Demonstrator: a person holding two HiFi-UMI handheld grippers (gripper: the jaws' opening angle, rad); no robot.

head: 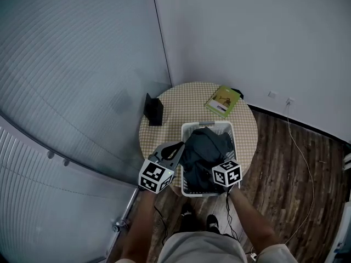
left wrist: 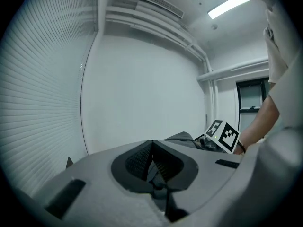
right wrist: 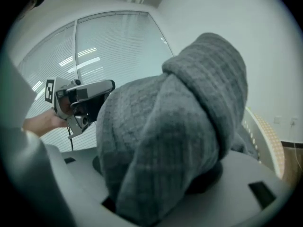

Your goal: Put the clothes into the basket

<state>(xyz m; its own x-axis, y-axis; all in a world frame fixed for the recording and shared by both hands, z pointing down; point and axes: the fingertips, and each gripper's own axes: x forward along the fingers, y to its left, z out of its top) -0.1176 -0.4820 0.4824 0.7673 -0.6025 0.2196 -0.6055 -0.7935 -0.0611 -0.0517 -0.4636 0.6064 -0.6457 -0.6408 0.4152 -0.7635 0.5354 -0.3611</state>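
A white basket (head: 192, 125) stands on a round checked table (head: 181, 100) and is heaped with dark grey clothes (head: 205, 147). My right gripper (head: 217, 162) is at the basket's near right corner, shut on a thick fold of the grey garment (right wrist: 170, 136). The fold bulges out over both jaws and hides them. My left gripper (head: 176, 147) is at the basket's left side, tilted upward, with its tips at the edge of the pile. Its jaws (left wrist: 151, 145) meet at the tips. I cannot tell whether cloth lies between the pads.
A green book (head: 223, 101) lies at the table's far right and a black stand (head: 154, 109) at its left. A glass wall with blinds runs close on the left. A white cable (head: 299, 147) trails across the wood floor on the right. The person's feet (head: 192, 221) are below the table.
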